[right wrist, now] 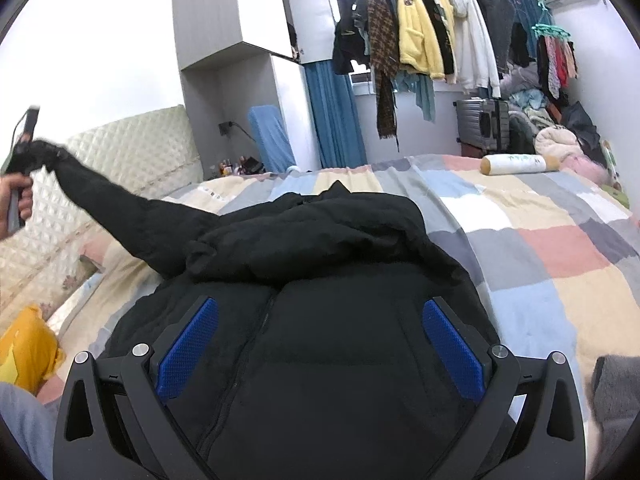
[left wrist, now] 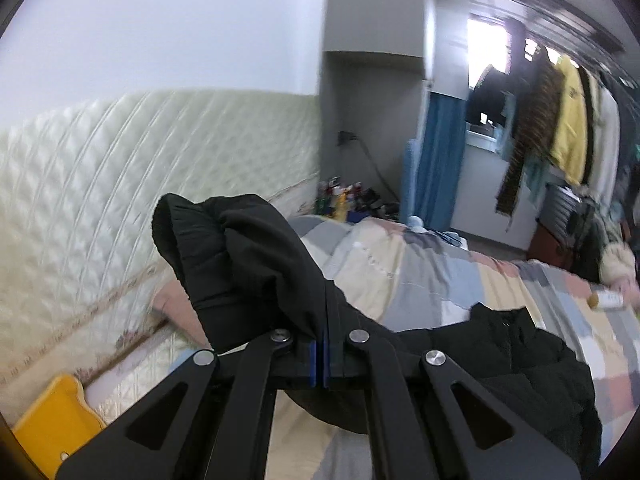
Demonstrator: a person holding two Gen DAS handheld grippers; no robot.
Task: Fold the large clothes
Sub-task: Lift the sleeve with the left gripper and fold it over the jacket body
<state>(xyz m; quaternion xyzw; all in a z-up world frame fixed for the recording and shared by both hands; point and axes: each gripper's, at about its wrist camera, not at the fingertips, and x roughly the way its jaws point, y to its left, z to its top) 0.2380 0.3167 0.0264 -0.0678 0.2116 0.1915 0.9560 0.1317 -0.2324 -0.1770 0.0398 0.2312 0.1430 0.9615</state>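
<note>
1. Left wrist view first: the left gripper (left wrist: 322,344) is clenched on the cuff end of the black padded jacket's sleeve (left wrist: 240,256), its blue pads pinched together with the dark cloth bunched above them.
2. Seen from the right wrist view, that left gripper (right wrist: 22,152) sits high at the far left, in a hand (right wrist: 14,200), in front of the cream quilted headboard (right wrist: 132,152).
3. From there the sleeve (right wrist: 120,212) runs as one taut diagonal, down and rightward to the shoulder; that line is its long axis.
4. The puffy black jacket's body (right wrist: 320,280) lies front up, zip showing, on the pastel patchwork bedspread (right wrist: 540,248).
5. The right gripper (right wrist: 320,344) hovers over the jacket's front with jaws wide, blue pads apart and holding nothing.
6. My judgement: the fold turns on carrying the cuff rightward across the chest; the left hand alone holds it, and the right is nearer the body to pin it.
</note>
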